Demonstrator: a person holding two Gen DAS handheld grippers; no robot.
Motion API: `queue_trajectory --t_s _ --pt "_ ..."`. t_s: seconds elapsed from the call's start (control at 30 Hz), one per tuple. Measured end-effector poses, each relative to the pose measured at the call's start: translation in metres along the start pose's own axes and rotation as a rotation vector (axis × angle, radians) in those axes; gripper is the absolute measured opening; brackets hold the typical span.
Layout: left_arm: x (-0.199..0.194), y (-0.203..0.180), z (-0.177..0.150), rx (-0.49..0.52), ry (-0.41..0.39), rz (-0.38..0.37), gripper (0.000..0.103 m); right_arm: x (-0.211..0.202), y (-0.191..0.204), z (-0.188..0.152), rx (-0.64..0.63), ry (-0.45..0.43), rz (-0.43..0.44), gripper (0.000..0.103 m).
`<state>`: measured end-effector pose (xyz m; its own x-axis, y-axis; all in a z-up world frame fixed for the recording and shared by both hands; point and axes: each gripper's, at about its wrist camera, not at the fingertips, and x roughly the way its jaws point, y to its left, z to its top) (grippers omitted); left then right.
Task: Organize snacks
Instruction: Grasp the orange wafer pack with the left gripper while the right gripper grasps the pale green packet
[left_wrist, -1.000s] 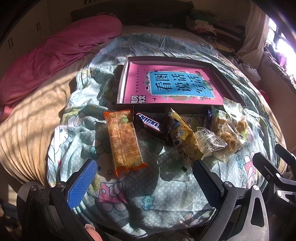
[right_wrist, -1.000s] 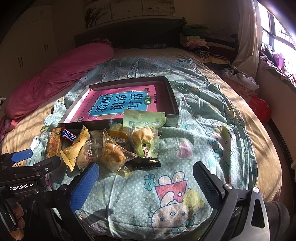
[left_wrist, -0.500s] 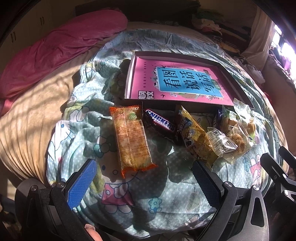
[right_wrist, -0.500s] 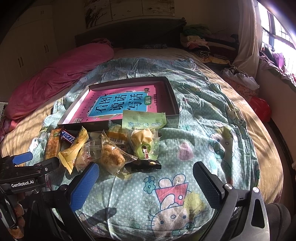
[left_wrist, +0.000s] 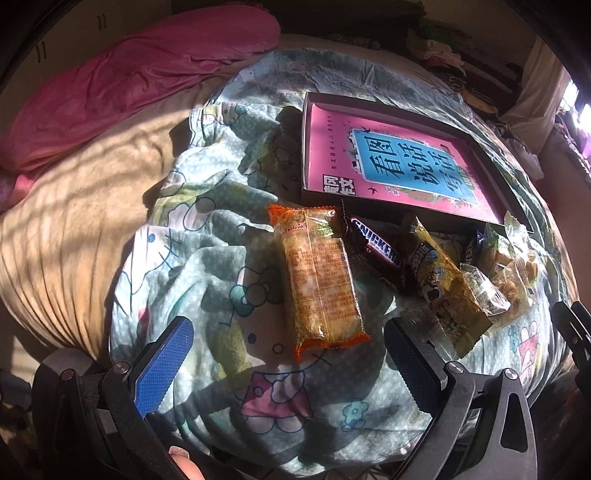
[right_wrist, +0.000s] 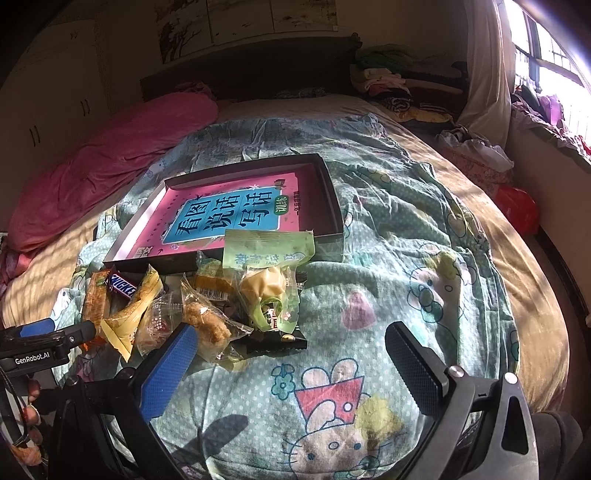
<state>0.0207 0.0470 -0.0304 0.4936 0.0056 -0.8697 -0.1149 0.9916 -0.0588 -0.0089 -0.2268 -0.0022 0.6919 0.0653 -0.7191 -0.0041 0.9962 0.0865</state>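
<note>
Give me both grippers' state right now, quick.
Left gripper: open, holding nothing, fingers either side of the near end of the orange snack.
Right gripper: open, holding nothing, above the blanket.

The left black two-finger gripper with blue textured pads (left_wrist: 288, 354) is hovering with its fingers (left_wrist: 162, 365) spread wide and nothing between them. The right black gripper of the same build (right_wrist: 291, 358) is likewise gaping — empty, fingers (right_wrist: 413, 365) far apart.
</note>
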Motion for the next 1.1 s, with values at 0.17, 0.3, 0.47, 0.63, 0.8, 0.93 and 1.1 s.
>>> queue_trajectory --t_s 0.17,0.3,0.47,0.63,0.8,0.93,1.1 --pt "0.009 0.01 0.003 -0.042 0.027 -0.02 0.102 0.005 -0.011 0.005 0.015 -0.008 0.006 0.103" --pt "0.015 0.0 0.006 -0.018 0.032 -0.04 0.102 0.012 -0.021 0.011 0.037 -0.005 0.01 0.103" --pt "0.025 -0.008 0.011 -0.008 0.054 -0.055 0.093 0.021 -0.028 0.02 0.038 -0.009 0.038 0.103" --pt "0.034 -0.011 0.016 -0.009 0.066 -0.064 0.084 0.038 -0.021 0.022 0.018 0.044 0.094 0.103" --pt "0.039 -0.013 0.019 -0.006 0.071 -0.059 0.074 0.052 -0.011 0.021 -0.023 0.091 0.125 0.091" --pt "0.041 -0.016 0.023 0.004 0.065 -0.057 0.067 0.06 -0.009 0.021 -0.03 0.114 0.157 0.072" --pt "0.046 -0.019 0.027 0.011 0.064 -0.051 0.052 0.067 -0.007 0.023 -0.064 0.12 0.165 0.046"
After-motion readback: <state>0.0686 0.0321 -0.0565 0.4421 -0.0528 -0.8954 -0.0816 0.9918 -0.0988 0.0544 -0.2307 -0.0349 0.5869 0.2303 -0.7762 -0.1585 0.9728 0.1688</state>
